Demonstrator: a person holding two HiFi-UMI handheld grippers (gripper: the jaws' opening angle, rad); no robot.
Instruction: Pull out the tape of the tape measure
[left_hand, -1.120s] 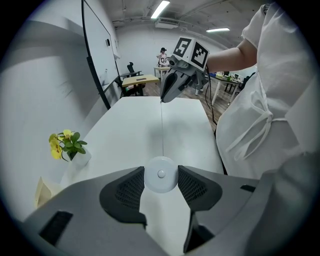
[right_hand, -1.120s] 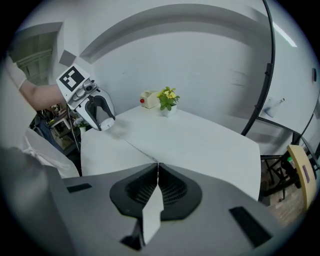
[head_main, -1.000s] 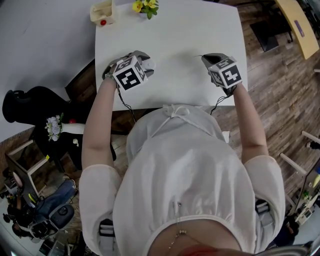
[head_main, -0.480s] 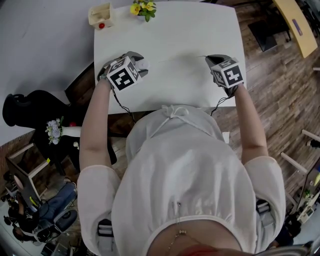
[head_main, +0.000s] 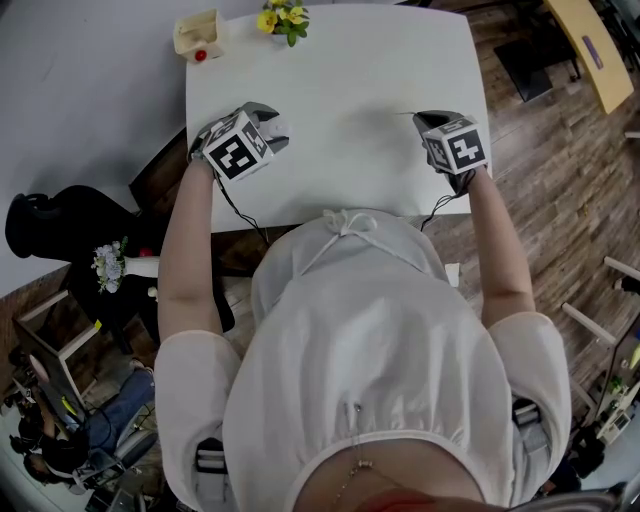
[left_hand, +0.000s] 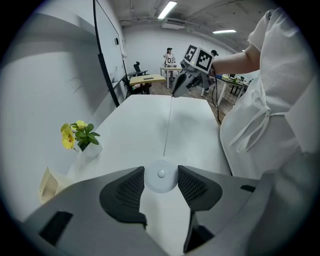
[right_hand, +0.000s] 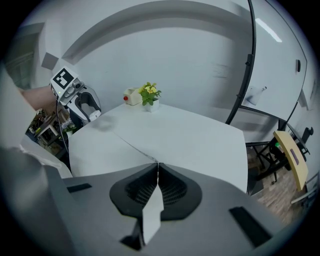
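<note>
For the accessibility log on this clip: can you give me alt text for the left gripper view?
The left gripper clamps a round white tape measure case, and its thin tape stretches across the white table to the right gripper. A pot of yellow flowers stands at the left.

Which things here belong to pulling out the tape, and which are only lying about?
For the job:
- tape measure case, held in the left gripper
- tape, pinched by the right gripper

Lying about:
- pot of yellow flowers
- cream box with something red on it
</note>
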